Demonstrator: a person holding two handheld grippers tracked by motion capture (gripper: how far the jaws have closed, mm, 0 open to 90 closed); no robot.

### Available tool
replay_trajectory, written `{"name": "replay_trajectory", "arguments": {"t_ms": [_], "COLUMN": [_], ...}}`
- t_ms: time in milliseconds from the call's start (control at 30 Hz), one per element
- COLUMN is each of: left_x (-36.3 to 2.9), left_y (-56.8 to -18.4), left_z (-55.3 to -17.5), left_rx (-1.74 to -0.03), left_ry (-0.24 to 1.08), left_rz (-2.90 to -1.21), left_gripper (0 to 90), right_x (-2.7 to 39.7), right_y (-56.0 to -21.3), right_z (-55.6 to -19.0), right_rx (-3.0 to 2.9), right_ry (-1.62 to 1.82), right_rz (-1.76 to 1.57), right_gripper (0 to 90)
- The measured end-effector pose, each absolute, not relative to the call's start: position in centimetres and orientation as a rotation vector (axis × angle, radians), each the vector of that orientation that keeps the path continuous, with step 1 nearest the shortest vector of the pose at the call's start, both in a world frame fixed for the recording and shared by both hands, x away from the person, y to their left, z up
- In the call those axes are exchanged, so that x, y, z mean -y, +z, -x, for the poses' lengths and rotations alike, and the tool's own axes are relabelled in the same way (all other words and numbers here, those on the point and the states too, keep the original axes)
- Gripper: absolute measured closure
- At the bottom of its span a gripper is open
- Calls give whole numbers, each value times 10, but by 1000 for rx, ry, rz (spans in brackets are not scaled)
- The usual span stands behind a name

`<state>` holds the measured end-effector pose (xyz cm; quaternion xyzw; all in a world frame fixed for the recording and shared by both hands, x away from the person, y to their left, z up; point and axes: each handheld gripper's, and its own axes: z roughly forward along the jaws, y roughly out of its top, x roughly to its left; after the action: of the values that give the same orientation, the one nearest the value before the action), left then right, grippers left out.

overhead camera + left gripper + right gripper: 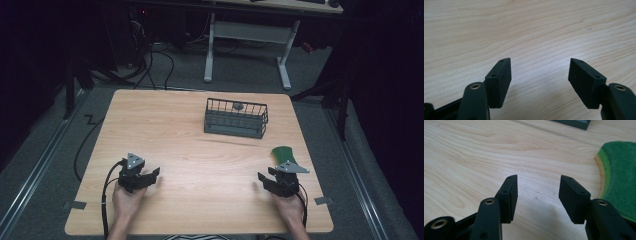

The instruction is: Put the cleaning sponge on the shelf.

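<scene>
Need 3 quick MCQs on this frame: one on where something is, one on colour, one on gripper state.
1. Where does the green sponge lie?
A. inside the wire basket
B. on the table by the right gripper
C. between the left gripper's jaws

2. What colour is the wire basket?
A. dark grey
B. white
C. red

3. How does the right gripper stand?
A. shut on the sponge
B. shut on the basket
C. open, nothing between its jaws

Answers:
1 B: the high view shows it flat on the table just beyond the right gripper.
2 A: its bars and base are dark grey.
3 C: the right gripper view shows bare wood between the pads, the sponge off to one side.
</scene>
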<state>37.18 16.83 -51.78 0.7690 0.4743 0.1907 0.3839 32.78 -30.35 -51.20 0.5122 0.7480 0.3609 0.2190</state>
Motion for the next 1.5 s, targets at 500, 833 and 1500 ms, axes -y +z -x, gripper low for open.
{"name": "replay_trajectory", "arguments": {"t_ms": [500,833,1500], "left_x": [-132,-111,-66], "left_y": [-478,-451,-419], "left_z": [-400,-431,-482], "left_rx": [-1118,-1085,-1058], "left_ry": [419,378,362], "left_rz": [-1962,-1944,-1925], "left_gripper": [395,419,445], "right_x": [320,329,339], "right_y": [-470,-454,-423], "right_z": [-347,-366,-416], "right_rx": [-2054,-2052,-1944], "right_ry": [1072,1139,1192], "right_rz": [-1395,-1421,-1454], "right_gripper": [613,634,640]}}
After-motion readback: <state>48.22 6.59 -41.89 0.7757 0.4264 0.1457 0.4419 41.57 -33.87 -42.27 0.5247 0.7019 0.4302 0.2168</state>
